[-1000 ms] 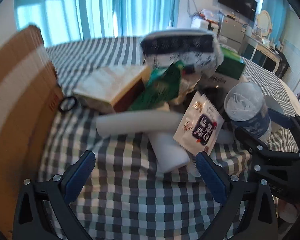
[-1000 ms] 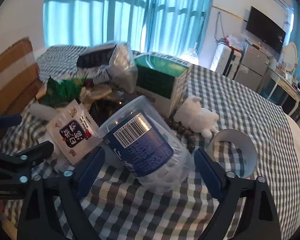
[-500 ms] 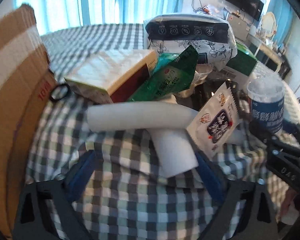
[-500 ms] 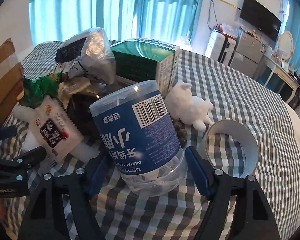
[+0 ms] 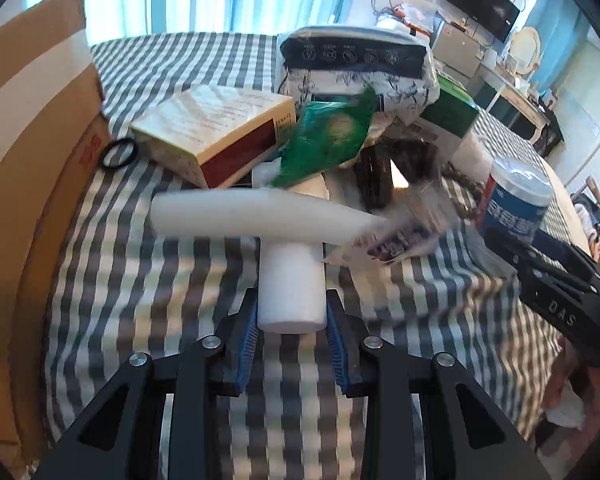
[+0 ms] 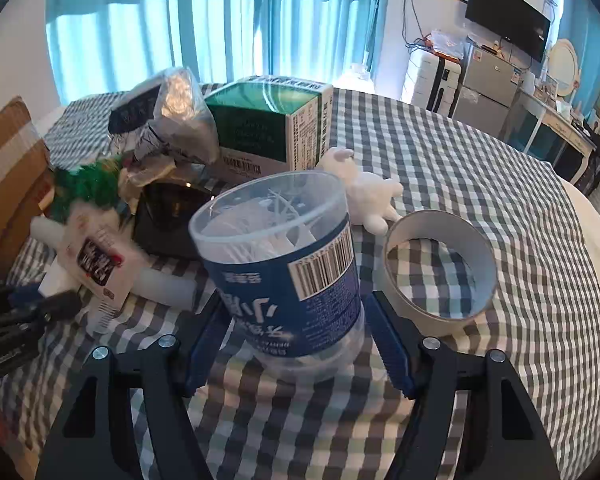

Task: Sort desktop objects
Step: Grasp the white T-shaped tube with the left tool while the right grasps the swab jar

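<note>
Blurred red-and-white sachet unreadable; far end of the short white foam cylinder hidden under a longer crosswise white foam tube. My left gripper just closed, pads on the cylinder's near end, its axis pointing away along my fingers. My right gripper closing, clamps the blue-labelled clear floss-pick jar, upside down, tilted, above the checked tablecloth.

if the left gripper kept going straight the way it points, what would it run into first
The left gripper already has a white foam cylinder between its pads, jaws just closing on it. Straight on, that cylinder's far end sits under the crosswise white foam tube, likely the next contact; depth is unclear.
</note>
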Tool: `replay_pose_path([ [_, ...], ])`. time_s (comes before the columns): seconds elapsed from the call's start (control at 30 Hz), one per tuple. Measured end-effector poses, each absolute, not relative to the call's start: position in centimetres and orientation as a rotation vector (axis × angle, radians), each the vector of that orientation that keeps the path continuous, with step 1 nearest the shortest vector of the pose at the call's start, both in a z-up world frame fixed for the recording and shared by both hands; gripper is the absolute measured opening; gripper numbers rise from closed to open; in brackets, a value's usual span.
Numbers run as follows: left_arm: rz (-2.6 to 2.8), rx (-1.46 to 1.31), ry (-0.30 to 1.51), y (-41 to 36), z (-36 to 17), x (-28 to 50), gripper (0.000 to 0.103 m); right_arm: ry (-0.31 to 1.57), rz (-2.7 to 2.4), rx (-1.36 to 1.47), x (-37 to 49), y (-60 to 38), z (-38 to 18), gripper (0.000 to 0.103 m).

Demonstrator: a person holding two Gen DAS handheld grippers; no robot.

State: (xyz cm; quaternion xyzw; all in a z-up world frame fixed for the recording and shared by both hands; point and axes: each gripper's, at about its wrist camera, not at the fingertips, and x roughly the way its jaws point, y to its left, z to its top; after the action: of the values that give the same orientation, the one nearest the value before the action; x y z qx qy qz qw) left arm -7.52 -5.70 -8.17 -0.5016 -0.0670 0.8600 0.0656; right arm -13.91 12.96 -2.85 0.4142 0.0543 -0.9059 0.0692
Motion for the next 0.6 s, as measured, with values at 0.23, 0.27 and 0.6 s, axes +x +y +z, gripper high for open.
replay_pose_path([
  [0.23,2.56,-1.576,-0.226,-6.2,-9.1,-8.8,0.046,0.119,-2.719,1.271,-14.7,13.4,-3.2,0.068],
  [0.27,2.564,-1.558,-0.23,-6.2,-9.1,-9.1,0.058,0.115,-2.716,1.277,-14.9,13.5,-3.4,0.068],
  [0.6,2.692,-1.464,-0.112,-5.7,-9.0,-9.2,0.033,0.037,-2.708,1.299,-16.9,13.6,-4.4,0.068],
])
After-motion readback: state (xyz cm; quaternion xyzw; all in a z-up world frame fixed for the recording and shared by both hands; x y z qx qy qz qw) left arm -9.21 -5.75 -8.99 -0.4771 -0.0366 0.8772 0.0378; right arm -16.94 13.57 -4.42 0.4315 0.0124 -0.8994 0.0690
